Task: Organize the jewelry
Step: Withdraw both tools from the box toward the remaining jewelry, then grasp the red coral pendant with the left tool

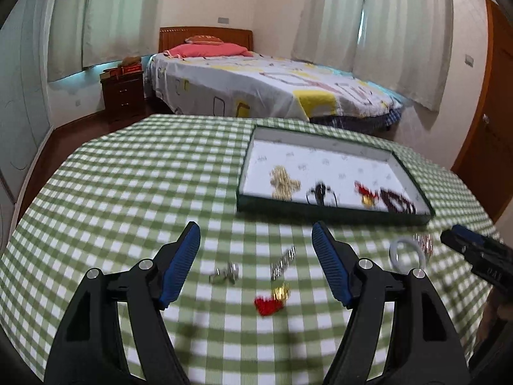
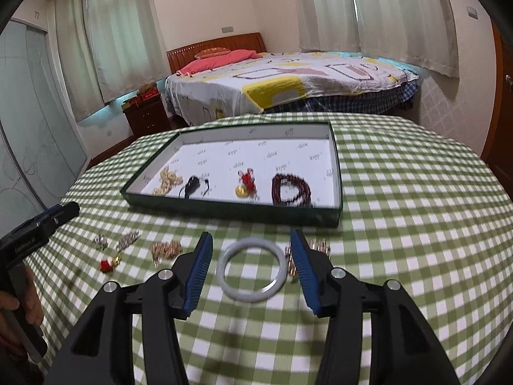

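A green-walled tray (image 1: 330,213) (image 2: 224,213) with a white floor holds a gold bead piece (image 1: 283,181), a black cord pendant (image 1: 321,192), a red-and-gold charm (image 2: 245,184) and a dark bead bracelet (image 2: 291,191). My left gripper (image 1: 256,234) is open above the cloth, over a red-and-gold charm (image 1: 272,300), a silver hairclip (image 1: 282,261) and a silver piece (image 1: 224,274). My right gripper (image 2: 251,239) is open, its fingers either side of a pale jade bangle (image 2: 251,268). Gold chain pieces (image 2: 165,250) lie left of the bangle and another (image 2: 319,245) lies to its right.
The table has a green-and-white checked cloth (image 1: 128,192) and rounded edges. A bed (image 1: 272,83) and a dark nightstand (image 1: 123,91) stand beyond it. A wooden door (image 1: 493,128) is at the right. The other gripper shows at each view's edge (image 1: 474,250) (image 2: 38,227).
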{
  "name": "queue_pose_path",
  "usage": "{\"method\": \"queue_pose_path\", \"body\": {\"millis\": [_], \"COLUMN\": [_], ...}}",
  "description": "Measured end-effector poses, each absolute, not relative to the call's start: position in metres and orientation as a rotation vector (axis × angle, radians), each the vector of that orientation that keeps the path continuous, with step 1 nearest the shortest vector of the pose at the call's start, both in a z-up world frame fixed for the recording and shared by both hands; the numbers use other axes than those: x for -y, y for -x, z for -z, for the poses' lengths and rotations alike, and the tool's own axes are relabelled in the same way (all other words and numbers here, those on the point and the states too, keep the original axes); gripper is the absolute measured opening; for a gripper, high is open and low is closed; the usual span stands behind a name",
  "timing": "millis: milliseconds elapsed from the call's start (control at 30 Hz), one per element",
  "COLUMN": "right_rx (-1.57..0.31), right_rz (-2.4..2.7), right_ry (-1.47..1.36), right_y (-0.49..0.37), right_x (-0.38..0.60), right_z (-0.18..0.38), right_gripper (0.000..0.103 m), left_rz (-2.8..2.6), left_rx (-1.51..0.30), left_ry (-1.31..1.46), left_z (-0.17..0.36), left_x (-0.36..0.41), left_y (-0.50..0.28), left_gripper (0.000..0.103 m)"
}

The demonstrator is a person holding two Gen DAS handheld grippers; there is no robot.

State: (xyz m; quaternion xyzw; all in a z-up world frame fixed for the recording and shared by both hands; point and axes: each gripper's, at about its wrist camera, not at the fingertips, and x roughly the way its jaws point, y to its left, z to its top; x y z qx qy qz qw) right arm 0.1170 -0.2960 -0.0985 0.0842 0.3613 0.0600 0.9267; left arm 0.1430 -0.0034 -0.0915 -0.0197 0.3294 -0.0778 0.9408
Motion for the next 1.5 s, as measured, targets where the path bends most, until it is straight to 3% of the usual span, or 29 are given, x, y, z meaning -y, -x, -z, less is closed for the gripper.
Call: {"method": "queue_pose_path", "body": {"millis": [167, 333, 567, 800, 1033, 1500], "right_rx": [-0.767, -0.791, -0.804, -0.821, -0.827, -0.832], "right_rz": [-0.129, -0.131, -0.13, -0.129, -0.126, -0.12], "right_ry": [-0.167, -0.176, -0.182, -0.195, -0.201, -0.199], "right_y": [-0.105, -0.098, -0.099, -0.101, -0.102, -0.102], "right_x": [0.293, 0.293, 0.293, 0.295, 0.297, 0.299], "right_z": [0.109, 0.118, 0.124, 0.13, 0.133, 0.134], "right_gripper": [0.05, 0.05, 0.05, 0.05, 0.05, 0.05], "left_rz": [0.175, 0.186, 0.205, 0.244, 0.268, 0.276], "left_rx": [-0.723, -0.781, -0.823, -0.869, -0.862, -0.852], "left_ry": [0.027, 0.011, -0.015, -0.024, -0.049, -0.06], "left_z": [0.113, 0.131, 0.144, 0.153, 0.154, 0.153], "left_x": [0.006, 0.009, 0.013, 0.018, 0.023, 0.027], "left_y": [-0.132, -0.136, -0.145, -0.149, -0.146, -0.136], "left_gripper": [0.07, 0.06, 0.058, 0.037, 0.026, 0.016]}}
